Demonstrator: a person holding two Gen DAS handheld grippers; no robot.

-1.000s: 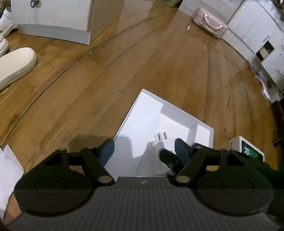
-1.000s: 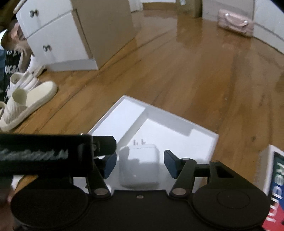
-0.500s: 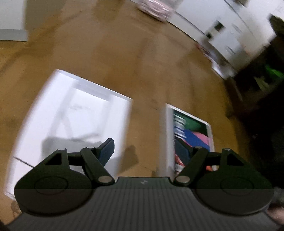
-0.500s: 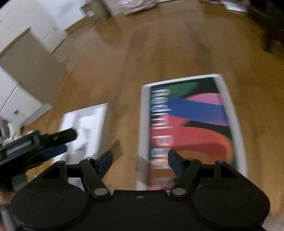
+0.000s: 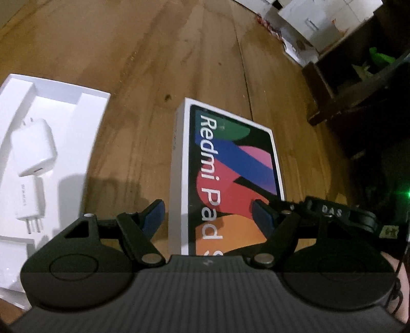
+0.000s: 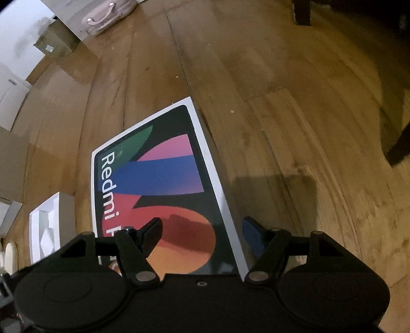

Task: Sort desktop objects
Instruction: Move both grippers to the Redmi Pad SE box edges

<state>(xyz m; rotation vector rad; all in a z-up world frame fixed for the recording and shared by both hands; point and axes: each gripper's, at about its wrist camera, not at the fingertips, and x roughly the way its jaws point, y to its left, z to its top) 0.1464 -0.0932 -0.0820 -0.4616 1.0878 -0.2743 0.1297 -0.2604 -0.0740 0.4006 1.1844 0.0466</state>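
Note:
A colourful Redmi Pad box lid (image 5: 230, 164) lies flat on the wooden floor; it also shows in the right wrist view (image 6: 159, 184). My left gripper (image 5: 208, 214) is open and empty over the lid's near left edge. My right gripper (image 6: 202, 231) is open and empty over the lid's near right edge. An open white box tray (image 5: 84, 112) lies to the left, holding a white charger (image 5: 33, 151) and a white plug piece (image 5: 28, 202). The tray also shows in the right wrist view (image 6: 43, 230).
Dark furniture (image 5: 358, 84) stands to the right of the lid. A dark furniture leg (image 6: 399, 143) shows at the right. A pink bag (image 6: 107, 15) and white cabinets (image 6: 12, 94) stand far back on the floor.
Both grippers have swung right, from over the white tray with the charger to over the Redmi Pad lid. Both stay open.

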